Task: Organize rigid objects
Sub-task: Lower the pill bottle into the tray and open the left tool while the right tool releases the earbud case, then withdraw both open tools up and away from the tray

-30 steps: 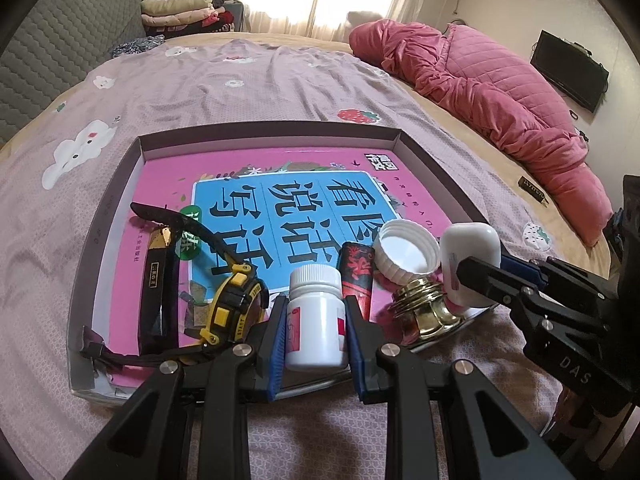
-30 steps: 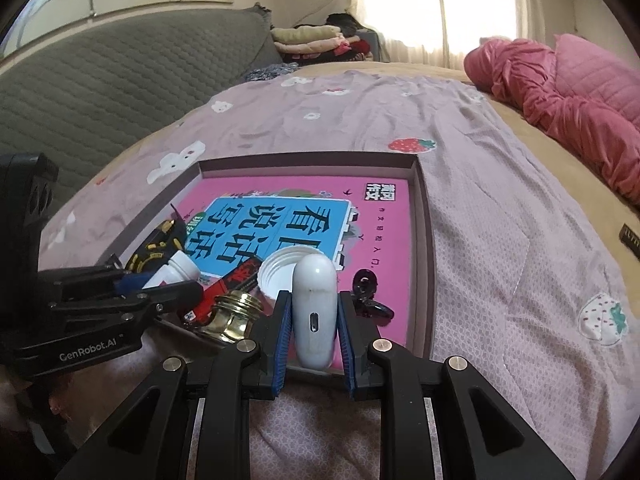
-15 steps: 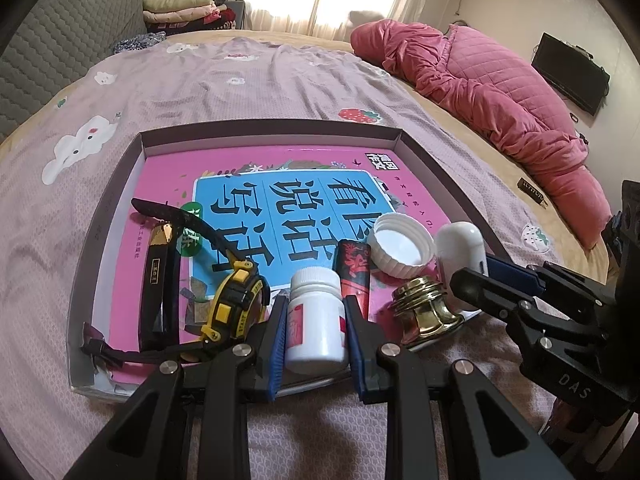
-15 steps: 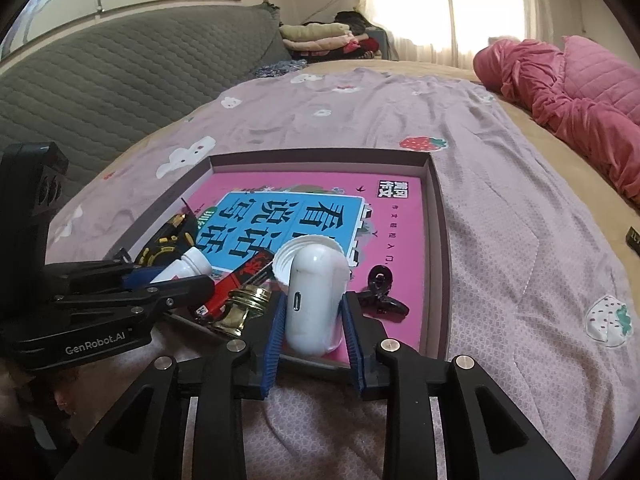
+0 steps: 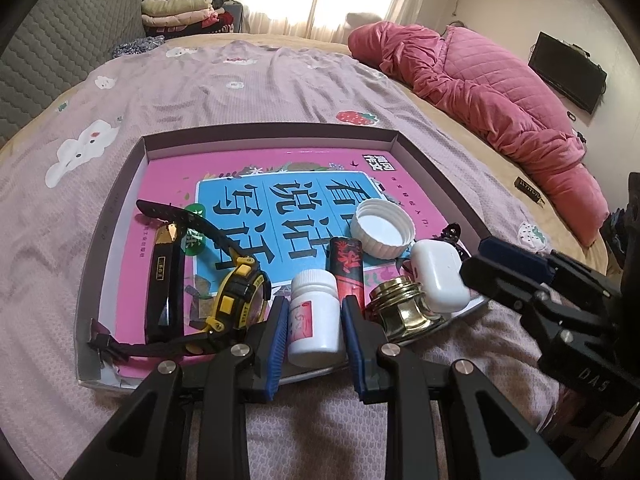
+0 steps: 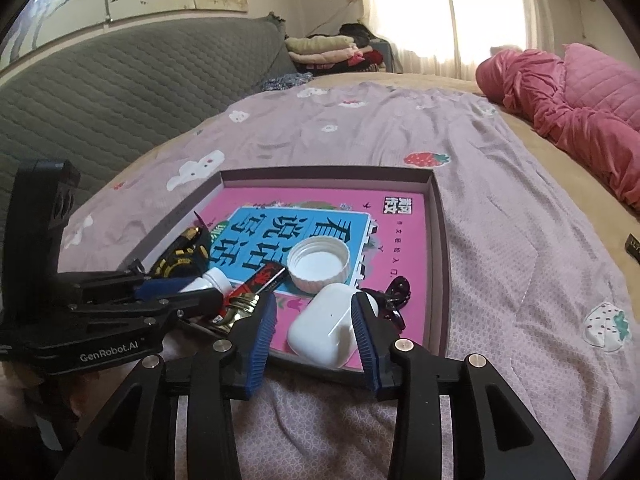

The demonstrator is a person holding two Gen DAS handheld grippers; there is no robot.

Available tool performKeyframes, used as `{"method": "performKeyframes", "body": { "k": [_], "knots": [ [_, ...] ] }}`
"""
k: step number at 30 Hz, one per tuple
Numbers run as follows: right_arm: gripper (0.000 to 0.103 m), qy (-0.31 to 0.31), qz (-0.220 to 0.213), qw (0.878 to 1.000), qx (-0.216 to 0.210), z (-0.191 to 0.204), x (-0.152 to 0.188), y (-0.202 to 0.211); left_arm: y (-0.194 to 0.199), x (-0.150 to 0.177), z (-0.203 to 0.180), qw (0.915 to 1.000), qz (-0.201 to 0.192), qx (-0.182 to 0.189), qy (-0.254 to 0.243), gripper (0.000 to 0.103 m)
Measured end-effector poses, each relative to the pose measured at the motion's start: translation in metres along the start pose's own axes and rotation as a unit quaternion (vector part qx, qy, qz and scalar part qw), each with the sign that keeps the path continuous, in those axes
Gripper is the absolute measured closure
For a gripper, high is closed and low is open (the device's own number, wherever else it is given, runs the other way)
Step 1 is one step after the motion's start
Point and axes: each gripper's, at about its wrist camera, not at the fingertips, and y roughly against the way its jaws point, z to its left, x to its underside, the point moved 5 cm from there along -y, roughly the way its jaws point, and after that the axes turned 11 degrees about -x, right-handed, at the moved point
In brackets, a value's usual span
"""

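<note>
So the shallow tray (image 5: 436, 168) on the purple bedspread (image 5: 240, 80) is being used as the drop zone here, and both grippers are parked at its near edge. The left gripper (image 5: 314, 320) is being held with its blue pads right against a small white pill bottle (image 5: 314, 312), which is standing upright just inside the near rim; it's looking clamped, though a hair of slack can't be ruled out. The right gripper (image 6: 314, 330) is being held spread apart around a white earbud case (image 6: 328, 332), which is lying tilted on the tray's near lip, long axis running roughly forward along the fingers, a clear gap showing on the left pad side. So the case is sitting dead ahead between the right jaws, and that hand is obviously the nearer one for it. From the left wrist view a tape measure (image 5: 240, 296), a black watch strap (image 5: 164, 276), a brass fitting (image 5: 400, 308), a red tube (image 5: 346, 268) and a white cap (image 5: 382, 228) are being shown spread over the pink book cover. The right wrist view is hiding most of the strap but is revealing a black clip (image 6: 394, 294) clearly beside the case.
</note>
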Motion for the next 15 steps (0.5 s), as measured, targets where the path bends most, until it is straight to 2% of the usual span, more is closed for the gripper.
{"method": "performKeyframes", "body": {
  "k": [4, 8, 15],
  "knots": [
    [0.060, 0.001, -0.007, 1.000, -0.002, 0.003, -0.002, 0.006, 0.004, 0.001, 0.000, 1.0000, -0.003, -0.005, -0.002, 0.075],
    [0.057, 0.006, -0.008, 1.000, -0.002, 0.008, -0.001, 0.010, 0.010, 0.003, 0.001, 1.0000, -0.006, -0.007, -0.002, 0.060],
    [0.055, 0.015, -0.008, 1.000, 0.001, 0.016, 0.001, 0.014, 0.020, 0.005, 0.004, 0.9999, -0.013, -0.009, -0.002, 0.060]
  ]
}}
